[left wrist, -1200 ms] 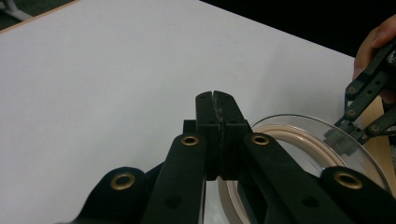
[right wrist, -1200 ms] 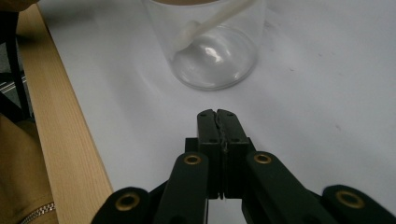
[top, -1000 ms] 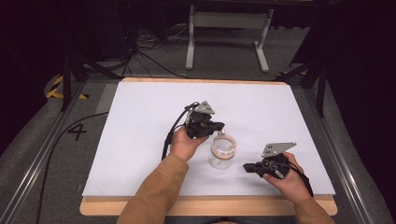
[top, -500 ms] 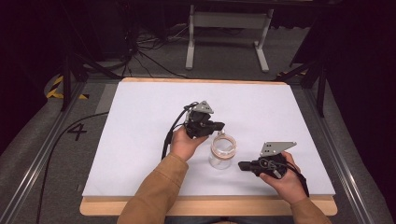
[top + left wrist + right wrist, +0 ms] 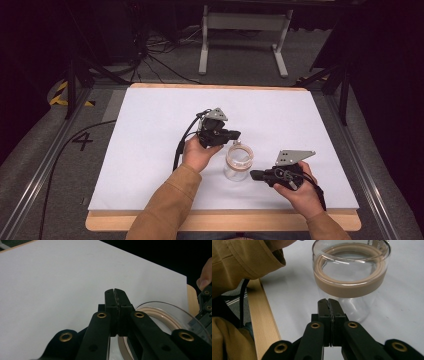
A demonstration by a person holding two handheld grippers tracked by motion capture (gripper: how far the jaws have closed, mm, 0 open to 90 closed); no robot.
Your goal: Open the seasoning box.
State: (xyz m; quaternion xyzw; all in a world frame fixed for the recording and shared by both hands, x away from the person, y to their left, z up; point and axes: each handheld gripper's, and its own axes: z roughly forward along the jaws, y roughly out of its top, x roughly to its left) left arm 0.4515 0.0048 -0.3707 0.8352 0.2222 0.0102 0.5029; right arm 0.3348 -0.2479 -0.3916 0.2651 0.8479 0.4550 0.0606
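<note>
White sheet (image 5: 150, 150) flat over table top, wooden edge (image 5: 220, 220) showing along near side and far side. Grey carpet (image 5: 40, 150) around table. Painted number 4 (image 5: 82, 141) left of table, black cable (image 5: 65, 150) curving past it. Yellow-black striped tape (image 5: 62, 95) farther back on left. Grey metal stand (image 5: 243, 35) behind table, two feet on floor. Tangle of black cables (image 5: 150, 55) left of stand. Dark tripod legs (image 5: 340, 85) at far right corner.

Jar (image 5: 238, 162) btwn grippers, table (image 5: 150, 150) open
</note>
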